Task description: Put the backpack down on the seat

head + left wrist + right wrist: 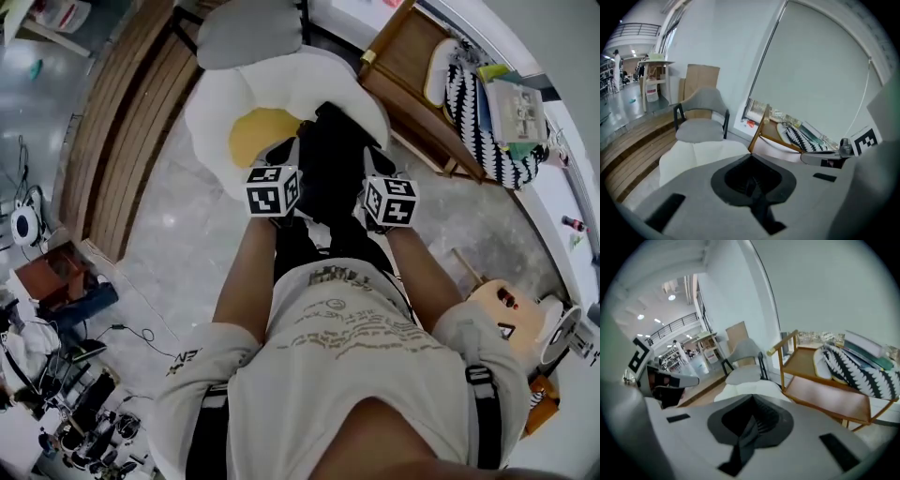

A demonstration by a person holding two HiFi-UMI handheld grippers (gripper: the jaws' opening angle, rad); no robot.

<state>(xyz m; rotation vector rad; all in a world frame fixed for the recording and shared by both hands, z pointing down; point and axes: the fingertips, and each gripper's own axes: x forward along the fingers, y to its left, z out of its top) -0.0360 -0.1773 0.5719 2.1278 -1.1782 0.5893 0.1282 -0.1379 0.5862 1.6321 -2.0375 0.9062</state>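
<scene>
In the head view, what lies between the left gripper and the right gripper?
The black fabric backpack hangs between the left gripper and the right gripper; the head view shows it.

Black backpack [328, 159] partly hidden by the person's torso [356, 337], white cushion [281, 84] half covered, distant figure [617, 70] upper left too small

This is looking like a staged home corner inside a big open lab or office hall. A grey chair [701, 119], a wooden shelf cart [825, 380] and a wooden platform [131, 122] are standing by a window blind [820, 70]. Cables and gear [75, 403] are lying on the polished floor [159, 244], and a railed balcony [675, 326] is running under ceiling lights [671, 297].
</scene>
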